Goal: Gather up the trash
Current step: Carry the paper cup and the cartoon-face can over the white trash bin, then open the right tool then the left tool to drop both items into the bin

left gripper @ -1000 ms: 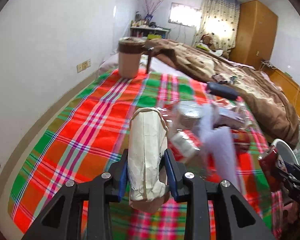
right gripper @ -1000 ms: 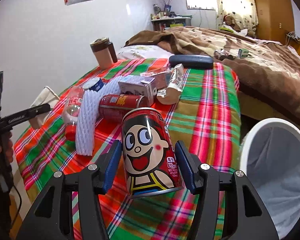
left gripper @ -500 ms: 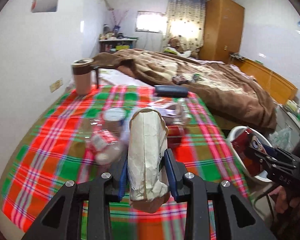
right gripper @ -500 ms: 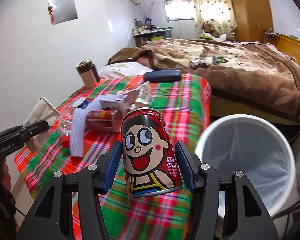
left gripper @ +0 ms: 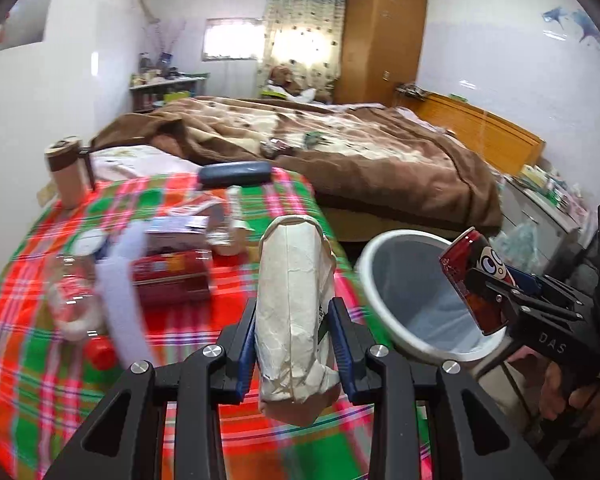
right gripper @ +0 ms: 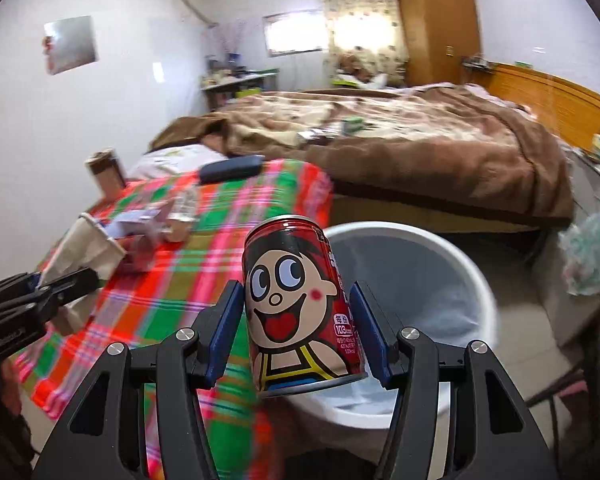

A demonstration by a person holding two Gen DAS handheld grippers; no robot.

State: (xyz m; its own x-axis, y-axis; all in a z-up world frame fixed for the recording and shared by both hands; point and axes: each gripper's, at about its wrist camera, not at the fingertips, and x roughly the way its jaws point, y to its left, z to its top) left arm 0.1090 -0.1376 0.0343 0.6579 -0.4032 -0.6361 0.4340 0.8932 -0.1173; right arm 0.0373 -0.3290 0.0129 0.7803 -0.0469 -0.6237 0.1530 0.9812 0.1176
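Note:
My left gripper (left gripper: 296, 336) is shut on a crumpled beige paper cup (left gripper: 294, 304), held above the plaid table near its right edge. My right gripper (right gripper: 300, 316) is shut on a red cartoon-face can (right gripper: 296, 304), held over the near rim of the white trash bin (right gripper: 476, 280). In the left wrist view the can (left gripper: 474, 276) hangs over the bin (left gripper: 380, 252) beside the table. More trash lies on the table: a red can (left gripper: 172, 280), a white foam sleeve (left gripper: 120, 296), a clear bottle (left gripper: 72, 300) and a small carton (left gripper: 176, 228).
The table has a red-green plaid cloth (left gripper: 40, 340). A brown lidded cup (left gripper: 66, 176) and a dark case (left gripper: 236, 172) stand at its far end. A bed with a brown blanket (left gripper: 360, 152) lies behind. A chair seat and bag (right gripper: 588, 256) are right of the bin.
Both grippers swung right, toward the bin. The red can now sits over the bin's rim, and the paper cup has come nearer the table's right edge. Both grips unchanged.

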